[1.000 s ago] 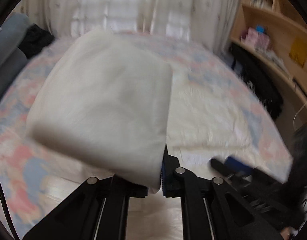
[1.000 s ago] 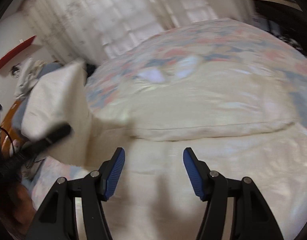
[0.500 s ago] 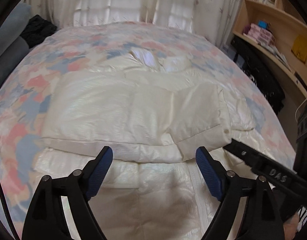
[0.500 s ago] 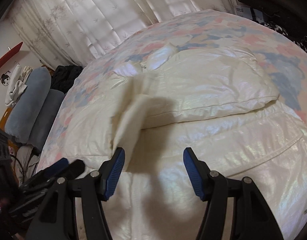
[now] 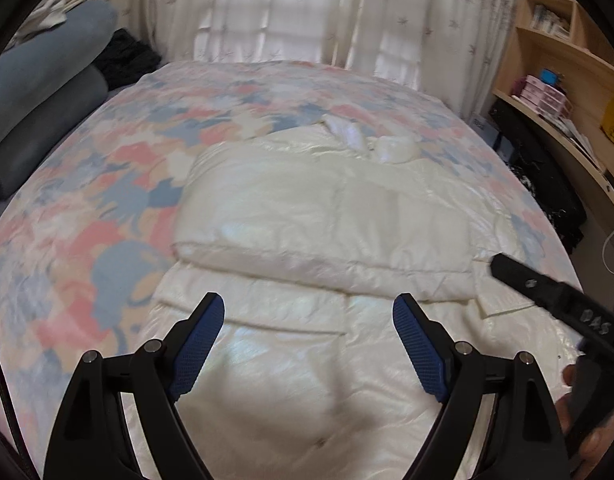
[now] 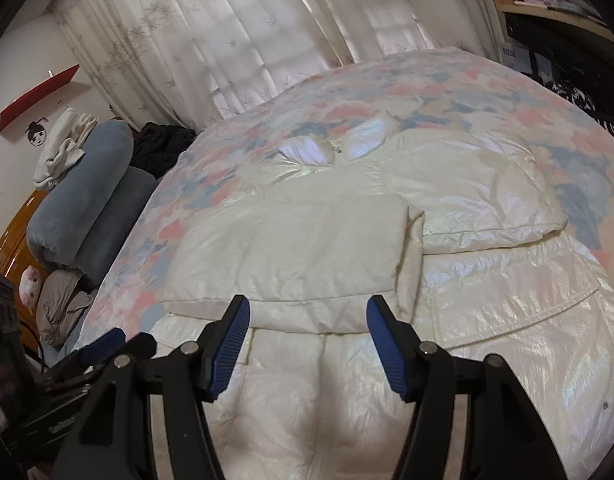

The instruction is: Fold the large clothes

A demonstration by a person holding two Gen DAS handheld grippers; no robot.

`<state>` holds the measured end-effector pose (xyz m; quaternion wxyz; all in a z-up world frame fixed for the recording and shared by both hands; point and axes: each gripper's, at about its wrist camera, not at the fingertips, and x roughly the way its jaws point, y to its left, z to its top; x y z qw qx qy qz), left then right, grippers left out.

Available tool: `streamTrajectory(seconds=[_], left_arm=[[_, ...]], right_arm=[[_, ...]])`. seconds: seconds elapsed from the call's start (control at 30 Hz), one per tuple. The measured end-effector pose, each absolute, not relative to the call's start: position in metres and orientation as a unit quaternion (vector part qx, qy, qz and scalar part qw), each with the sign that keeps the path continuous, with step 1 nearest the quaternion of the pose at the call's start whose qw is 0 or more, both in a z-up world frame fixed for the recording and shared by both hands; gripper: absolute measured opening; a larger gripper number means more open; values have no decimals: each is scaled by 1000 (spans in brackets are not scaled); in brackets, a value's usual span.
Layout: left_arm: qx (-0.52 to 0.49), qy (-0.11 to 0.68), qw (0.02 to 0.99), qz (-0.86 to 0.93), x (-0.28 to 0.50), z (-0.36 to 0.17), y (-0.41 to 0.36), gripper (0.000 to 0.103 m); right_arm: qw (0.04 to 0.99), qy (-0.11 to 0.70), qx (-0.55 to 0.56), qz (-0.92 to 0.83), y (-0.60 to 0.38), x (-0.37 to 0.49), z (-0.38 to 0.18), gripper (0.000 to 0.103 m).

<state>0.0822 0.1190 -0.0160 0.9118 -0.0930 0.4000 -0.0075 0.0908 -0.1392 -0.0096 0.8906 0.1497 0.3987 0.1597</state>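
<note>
Cream, glossy and thickly padded, the puffer coat (image 5: 327, 216) lies spread on the floral bedspread (image 5: 87, 184), its collar at twelve o'clock toward the curtains (image 5: 291, 8) and both sleeves laid across the chest. The left gripper (image 5: 309, 344) hovers over the hem end with its blue pads spread wide, holding nothing; the right gripper (image 6: 307, 344) hangs likewise parted and empty above the same lower panel, where the left sleeve's cuff (image 6: 407, 248) sits just ahead of it. To my eye the next fold is hem up to collar. Doing it well means each claw pinching a bottom corner, at roughly five and seven o'clock, taking both layers, then lifting together and laying the padding down slowly so the sleeves don't slide and trapped air doesn't spring it back.
</note>
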Motion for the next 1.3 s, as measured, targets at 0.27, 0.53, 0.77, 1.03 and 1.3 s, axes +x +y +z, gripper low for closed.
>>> streamTrajectory(seconds=[0.27,0.53,0.77,1.03,1.3], left_arm=[[-112,407,906,32,71,-36,156,85],[-134,432,889,73,86,-58,186,85],[-131,445,881,92,125,-55,199,85],[-151,457,868,119,177,-51,209,85],[-140,441,877,131,192,-50,203,85]], right_arm=[[894,399,123,166,-131,82,-5,66],[897,404,88,153,-136,96,-8,73],[878,443,130,123,-168,146,-39,73],[842,494,174,131,-173,197,-85,69],[864,451,128,184,-147,187,-60,9]])
